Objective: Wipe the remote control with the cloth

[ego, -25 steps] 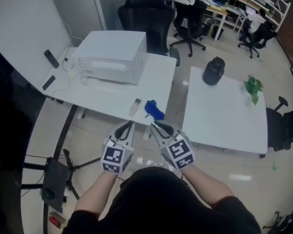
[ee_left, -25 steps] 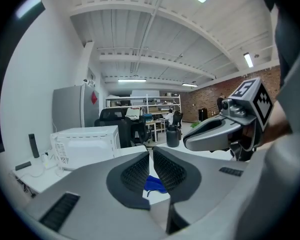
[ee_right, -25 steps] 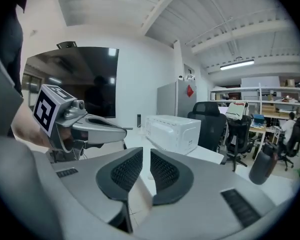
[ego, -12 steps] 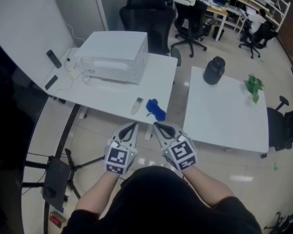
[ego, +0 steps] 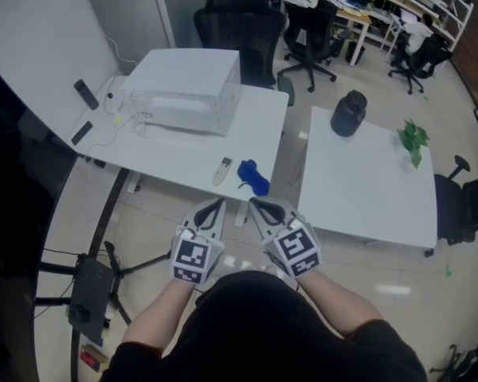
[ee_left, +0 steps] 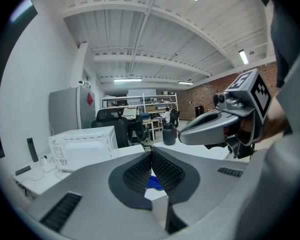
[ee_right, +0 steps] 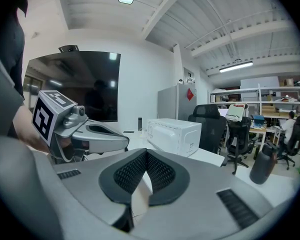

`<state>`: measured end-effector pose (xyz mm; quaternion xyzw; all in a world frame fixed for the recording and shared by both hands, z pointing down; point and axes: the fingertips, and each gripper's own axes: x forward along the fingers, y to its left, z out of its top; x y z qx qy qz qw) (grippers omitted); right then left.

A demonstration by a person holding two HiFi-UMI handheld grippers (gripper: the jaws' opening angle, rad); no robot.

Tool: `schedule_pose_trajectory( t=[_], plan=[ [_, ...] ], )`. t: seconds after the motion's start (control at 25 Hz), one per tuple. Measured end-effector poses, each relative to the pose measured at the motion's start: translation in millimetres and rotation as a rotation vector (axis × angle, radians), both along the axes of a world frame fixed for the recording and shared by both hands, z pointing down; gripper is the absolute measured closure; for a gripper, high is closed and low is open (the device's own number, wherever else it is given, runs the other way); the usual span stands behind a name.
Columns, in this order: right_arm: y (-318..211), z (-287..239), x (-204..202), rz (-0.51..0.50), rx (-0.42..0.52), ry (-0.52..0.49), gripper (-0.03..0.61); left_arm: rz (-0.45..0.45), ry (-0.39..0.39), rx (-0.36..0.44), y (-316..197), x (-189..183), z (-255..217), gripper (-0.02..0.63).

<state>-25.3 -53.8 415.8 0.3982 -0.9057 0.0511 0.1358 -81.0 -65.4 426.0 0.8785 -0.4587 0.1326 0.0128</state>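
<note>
- Ahead of the left gripper [ego: 213,207], near the table [ego: 167,153] edge: remote [ego: 222,171]; cloth [ego: 253,178] beside it, ahead of the right gripper [ego: 256,207].
- Both grippers: jaws closed, empty.
- Judgement: fits before or after wiping; good wiping needs the remote steadied.

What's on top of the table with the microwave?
The microwave, a remote control near the front edge, and the blue cloth just beside it. A white cable lies by the microwave's left end. The tabletop under the microwave is covered.
</note>
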Motion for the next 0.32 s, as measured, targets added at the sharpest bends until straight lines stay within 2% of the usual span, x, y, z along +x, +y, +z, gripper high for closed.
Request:
schedule_pose_trajectory(
  t=[0.32],
  plan=[
    [-1.6, -1.1, -2.4, 0.000, 0.003, 0.005, 0.571, 0.006, -0.005, 0.007, -2.1, -2.1, 2.3, 0.614]
  ],
)
